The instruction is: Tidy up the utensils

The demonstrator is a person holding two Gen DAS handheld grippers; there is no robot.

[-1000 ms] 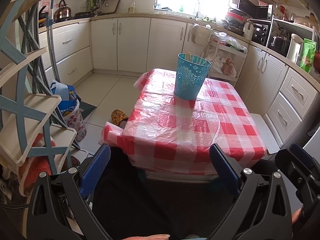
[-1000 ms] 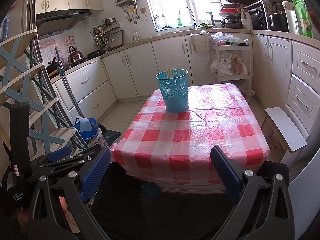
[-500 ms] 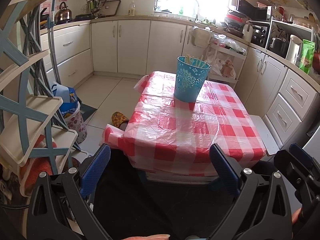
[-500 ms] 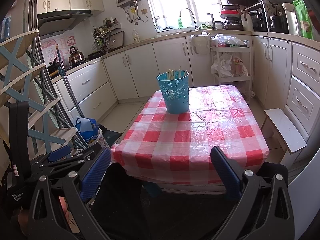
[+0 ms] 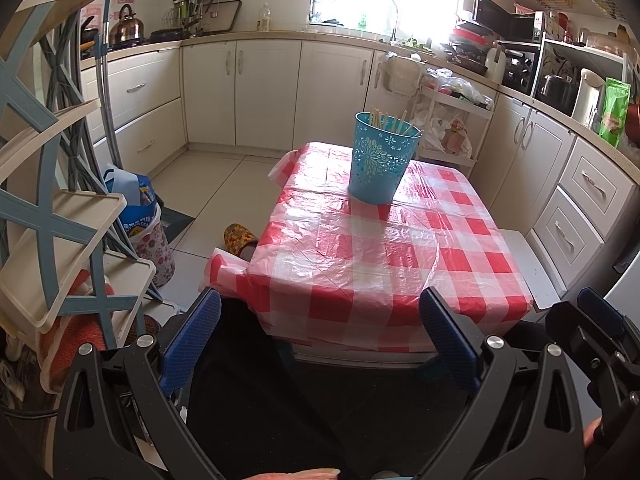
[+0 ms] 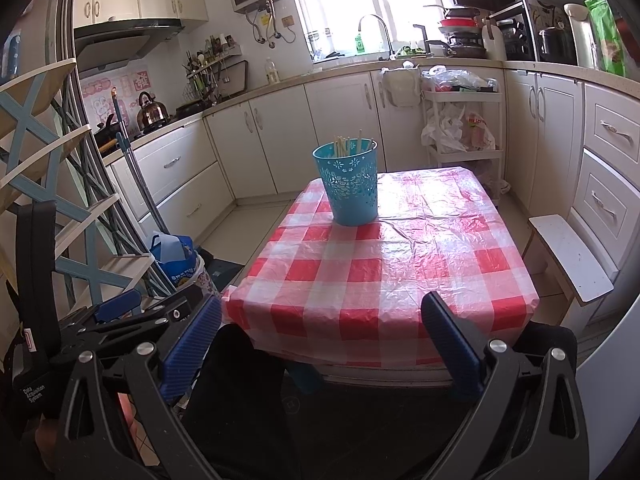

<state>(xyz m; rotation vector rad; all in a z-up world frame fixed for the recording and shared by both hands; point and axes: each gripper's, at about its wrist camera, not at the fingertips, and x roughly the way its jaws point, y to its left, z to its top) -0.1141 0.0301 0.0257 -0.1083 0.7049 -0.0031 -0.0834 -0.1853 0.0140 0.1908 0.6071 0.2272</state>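
left gripper (image 5: 320, 320), right gripper (image 6: 322, 324) spread wide (both empty)

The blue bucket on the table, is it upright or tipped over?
Upright. The blue bucket stands on its base on the checked tablecloth, rim upward, with sticks poking out.

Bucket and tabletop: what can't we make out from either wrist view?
- Bucket contents: only stick tips clear the rim; the wall hides the rest, so the utensil type is unclear, both views.
- Table underside and legs: hidden by the cloth, both views.
- Near table edge: partly blocked by the open left tool and open right tool.
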